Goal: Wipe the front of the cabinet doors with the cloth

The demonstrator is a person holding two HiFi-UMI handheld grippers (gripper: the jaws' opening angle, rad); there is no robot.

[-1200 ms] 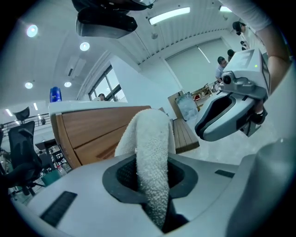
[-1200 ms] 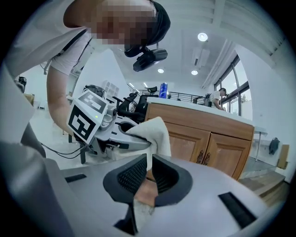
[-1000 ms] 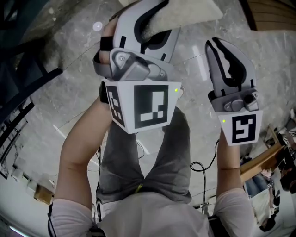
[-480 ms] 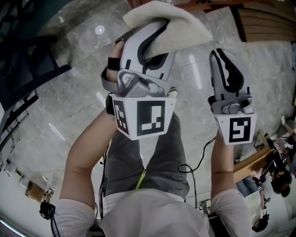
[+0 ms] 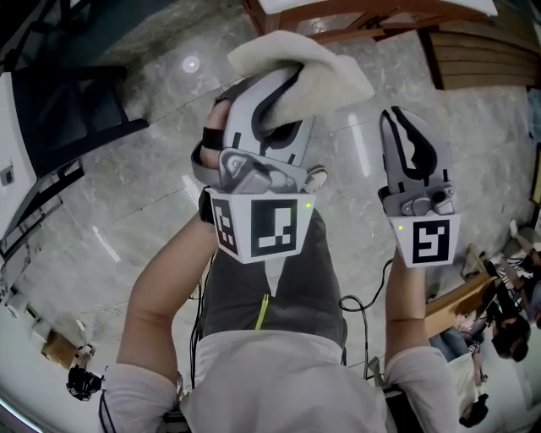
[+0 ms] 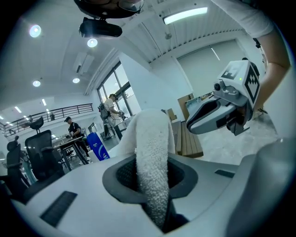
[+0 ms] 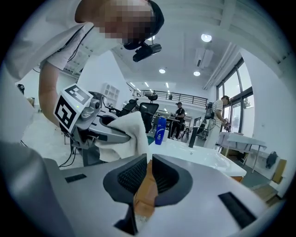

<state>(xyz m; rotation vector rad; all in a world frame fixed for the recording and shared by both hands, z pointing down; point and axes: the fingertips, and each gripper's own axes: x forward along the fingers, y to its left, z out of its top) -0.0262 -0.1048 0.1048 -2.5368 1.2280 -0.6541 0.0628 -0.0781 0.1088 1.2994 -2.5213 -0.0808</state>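
My left gripper (image 5: pixel 275 93) is shut on a white fluffy cloth (image 5: pixel 300 63), which bulges out past its tips. In the left gripper view the cloth (image 6: pixel 152 157) stands pinched between the jaws. My right gripper (image 5: pixel 397 118) hangs beside it to the right, jaws shut with nothing in them. The wooden cabinet (image 5: pixel 338 25) with a white top lies at the head view's top edge, ahead of both grippers. In the right gripper view the white top (image 7: pixel 203 155) sits behind the jaws and brown wood shows through the slit between them. The left gripper (image 7: pixel 99 129) and cloth (image 7: pixel 132 127) appear at left.
I stand on a grey marble floor (image 5: pixel 127 211). A slatted wooden bench (image 5: pixel 482 59) lies at the upper right, dark furniture (image 5: pixel 68 118) at the left. A black cable (image 5: pixel 363 300) trails by my right side. A blue bottle (image 7: pixel 160 130) stands on the white top, with people at desks far behind.
Both grippers sit a little lower in the head view, and the wooden cabinet has come into sight at the top. The cloth stays clamped in the left gripper.
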